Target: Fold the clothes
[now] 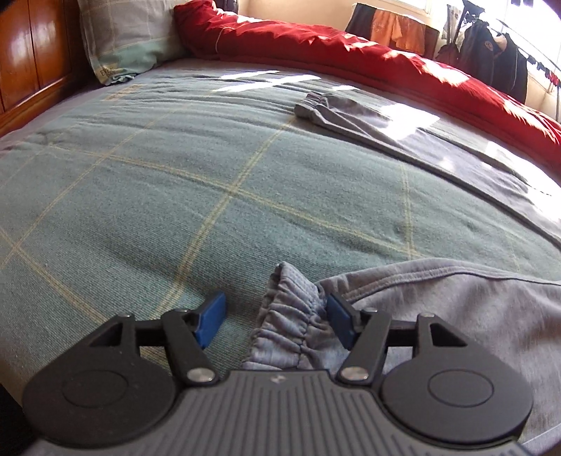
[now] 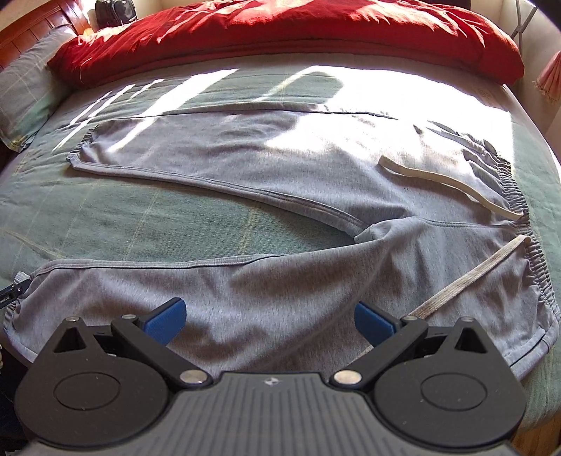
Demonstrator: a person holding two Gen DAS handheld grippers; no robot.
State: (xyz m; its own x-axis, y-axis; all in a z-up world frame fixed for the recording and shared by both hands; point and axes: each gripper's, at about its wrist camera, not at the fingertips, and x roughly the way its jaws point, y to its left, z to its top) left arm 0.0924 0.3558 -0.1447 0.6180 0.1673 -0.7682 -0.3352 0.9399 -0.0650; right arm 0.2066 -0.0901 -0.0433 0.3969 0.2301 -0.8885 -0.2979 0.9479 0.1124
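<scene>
Grey sweatpants (image 2: pixel 280 196) spread flat across the bed, waistband toward 3 o'clock in the right wrist view, both legs running out toward 9 o'clock and parted in a narrow V. Near leg cuff (image 1: pixel 294 315) gathered and elasticated, lying between the pads of the left gripper (image 1: pixel 277 319), leaning against the 3 o'clock pad, clear of the 9 o'clock one. Jaws there spread, not pinching. Far leg cuff (image 1: pixel 312 103) up at 1 o'clock in the left view, well apart.

Right gripper (image 2: pixel 270 321) poised over the near leg's thigh, jaws wide apart, nothing between the pads, cloth below. Whether hovering or touching: cannot tell.

Likely handling: soft, light jersey, limp, prone to bunching and dragging on the rough green checked blanket (image 1: pixel 175 196); not fragile, not slippery. Best holds judged to be the thick elastic cuff and the ribbed waistband (image 2: pixel 526 224), where the fabric gives firm bulk to grip. Loose pale drawcords (image 2: pixel 438 180) apt to trail or snag in a fold.

Farther out: red duvet (image 2: pixel 280 31) heaped at 12 o'clock, pillow (image 1: pixel 129 38) at 11 o'clock.

Hard to make out: waistband's upper part washed out by sun glare; near edge of the pants hidden under the gripper body; left gripper barely a sliver at 9 o'clock in the right view.
</scene>
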